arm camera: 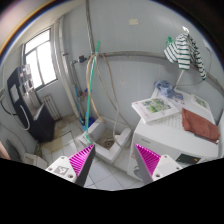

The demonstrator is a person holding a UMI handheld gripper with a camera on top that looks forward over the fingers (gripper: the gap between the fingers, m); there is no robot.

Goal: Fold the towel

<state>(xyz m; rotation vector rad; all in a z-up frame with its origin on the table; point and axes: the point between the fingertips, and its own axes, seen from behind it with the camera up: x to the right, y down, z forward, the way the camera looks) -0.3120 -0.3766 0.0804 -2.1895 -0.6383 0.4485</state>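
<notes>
Gripper: we see our gripper (116, 160) raised and looking out across a small room, its two fingers spread well apart with nothing between them; the magenta pads (80, 160) face each other across bare air.
Towel: we judge the reddish-brown cloth (199, 124) at about 3 o'clock of the fingers, beyond them, to be the towel; it lies loosely heaped on top of the white appliance (185, 148), not flat and not squared.
On the appliance too: a white tray or box with printed items (158, 107) sits at about 2 o'clock, near the cloth but apart from it.
Other things: a striped garment (186, 52) hangs on the wall at 1 o'clock; green and white handles, probably a mop (93, 85), lean in the corner at 12 o'clock; a window (38, 58) at 10 o'clock; a dark machine (28, 100) at 9 o'clock.
Done so far: we judge nothing; the cloth shows no neat fold and we are well apart from it.
Left to do: as we see it, everything: swing toward 3 o'clock, come down to the cloth, take an edge, spread it, fold it over.
Doubt: we cannot tell whether the cloth has any fold in it already.
</notes>
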